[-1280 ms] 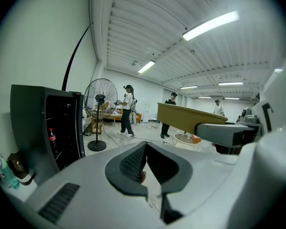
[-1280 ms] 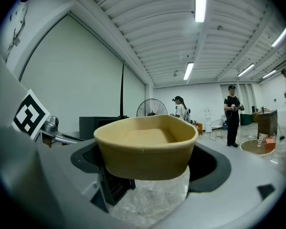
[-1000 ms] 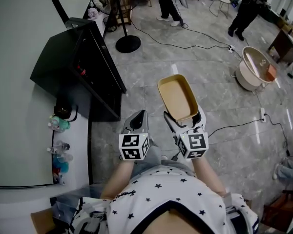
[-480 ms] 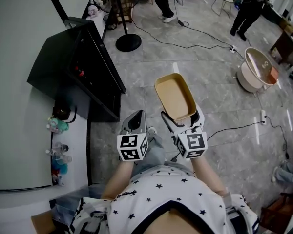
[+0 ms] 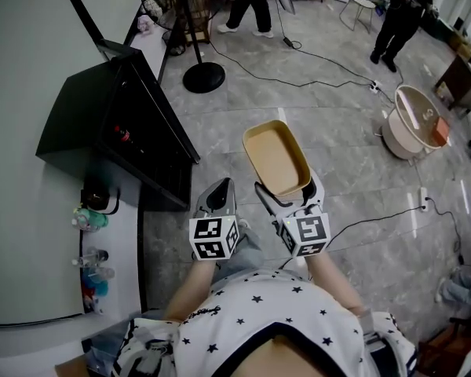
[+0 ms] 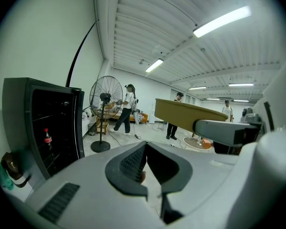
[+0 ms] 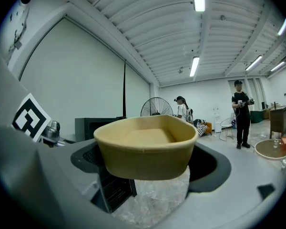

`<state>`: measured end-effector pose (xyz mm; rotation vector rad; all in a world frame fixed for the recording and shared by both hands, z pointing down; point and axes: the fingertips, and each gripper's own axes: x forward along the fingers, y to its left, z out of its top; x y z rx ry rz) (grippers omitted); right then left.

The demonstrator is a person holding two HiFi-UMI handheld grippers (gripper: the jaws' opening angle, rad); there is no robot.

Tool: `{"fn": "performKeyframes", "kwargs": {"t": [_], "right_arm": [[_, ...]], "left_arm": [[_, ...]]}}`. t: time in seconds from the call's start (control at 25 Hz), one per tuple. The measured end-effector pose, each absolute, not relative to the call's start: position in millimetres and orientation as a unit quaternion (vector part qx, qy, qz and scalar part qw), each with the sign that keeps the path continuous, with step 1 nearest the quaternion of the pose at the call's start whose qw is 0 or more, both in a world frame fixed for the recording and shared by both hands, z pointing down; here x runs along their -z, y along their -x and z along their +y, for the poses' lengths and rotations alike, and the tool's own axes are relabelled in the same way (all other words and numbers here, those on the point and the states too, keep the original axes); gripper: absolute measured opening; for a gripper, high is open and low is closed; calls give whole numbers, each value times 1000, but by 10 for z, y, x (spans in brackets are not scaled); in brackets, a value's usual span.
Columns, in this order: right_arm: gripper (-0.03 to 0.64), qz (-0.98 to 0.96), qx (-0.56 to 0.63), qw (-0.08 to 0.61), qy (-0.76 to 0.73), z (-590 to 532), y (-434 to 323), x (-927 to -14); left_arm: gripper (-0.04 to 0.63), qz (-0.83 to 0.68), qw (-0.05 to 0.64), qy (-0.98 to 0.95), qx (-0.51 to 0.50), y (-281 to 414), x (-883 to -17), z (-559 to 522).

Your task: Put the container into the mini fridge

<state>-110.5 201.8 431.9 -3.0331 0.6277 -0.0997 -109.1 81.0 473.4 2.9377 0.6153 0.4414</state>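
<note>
**Operator:** The fingers (image 7: pixel 83 160) of my right gripper, what are they on?

**Describer:** They are closed on the near end of the container (image 7: pixel 145 144), with one dark pad against each side wall. It is a shallow tan tub, open side up and empty. You hold it roughly level, and it sticks out away from you past the jaws.

**Operator:** And the left?

**Describer:** Your left gripper (image 5: pixel 218 196) carries nothing. Its fingers (image 6: pixel 129 163) are drawn together with the tips meeting, and only a sliver of floor shows between them farther back.

**Operator:** How are my arms placed?

**Describer:** Both forearms reach forward from your waist, side by side. The marker cubes face up toward your head. Your right gripper (image 5: pixel 289 188) sits a little farther out than the left. The two are near each other but not touching.

**Operator:** Where is the fridge from here?

**Describer:** The mini fridge (image 5: pixel 118 128) is a black box against the left wall, to the far left of your grippers. Its dark front faces right, toward the open floor (image 5: pixel 337 155). A red-capped bottle (image 5: pixel 124 136) shows inside it. I cannot tell whether the door is open. The container hangs in the air over the grey floor, to the right of the fridge and well apart from it. A standing fan (image 5: pixel 200 73) is on the far side of the fridge.
</note>
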Motion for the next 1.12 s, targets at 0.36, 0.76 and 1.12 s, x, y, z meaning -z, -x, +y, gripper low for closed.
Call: {"fn": "performKeyframes", "kwargs": {"t": [0.36,0.76,1.12], "right_arm": [[520,210,32,11,977,1945,274,-4209],[520,212,33,9,977,1819,-421,-4139],[520,232,27,8,972,1496,-1087,-4146]], "left_arm": [[12,203,56,-966,-147,249,-4653,762],[12,201,48,-968,-144,-408,-4595,623],[12,180,46,-973,-136,-1011,-4571,276]]}}
